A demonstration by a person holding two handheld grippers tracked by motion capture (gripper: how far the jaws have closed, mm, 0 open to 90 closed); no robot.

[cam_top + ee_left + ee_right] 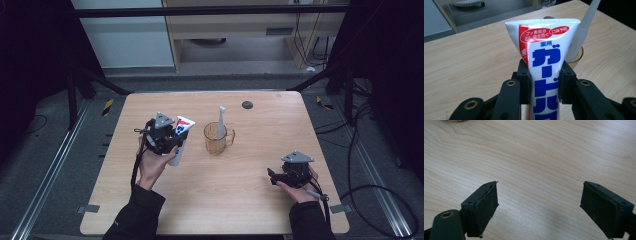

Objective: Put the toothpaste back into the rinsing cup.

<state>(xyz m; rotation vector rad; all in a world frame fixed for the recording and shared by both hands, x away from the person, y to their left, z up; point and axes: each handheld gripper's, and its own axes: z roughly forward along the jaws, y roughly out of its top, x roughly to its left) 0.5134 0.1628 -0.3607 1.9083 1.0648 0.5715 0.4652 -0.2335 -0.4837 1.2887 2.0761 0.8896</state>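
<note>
A white toothpaste tube [181,136] with red and blue print is held upright, crimped end up, above the table's left half. My left gripper [170,141] is shut on its middle; in the left gripper view both jaws press the tube [544,67]. To its right stands a clear amber cup [216,139] with a white toothbrush [221,122] in it; the toothbrush [584,32] rises just behind the tube. My right gripper [274,176] hovers low at the table's right front, its fingers [484,207] wide apart over bare wood.
A small dark round disc [247,104] lies near the table's far edge. The wooden table [250,200] has bare room in front and to the right. Cables trail on the floor at the right; black frame legs stand at the far corners.
</note>
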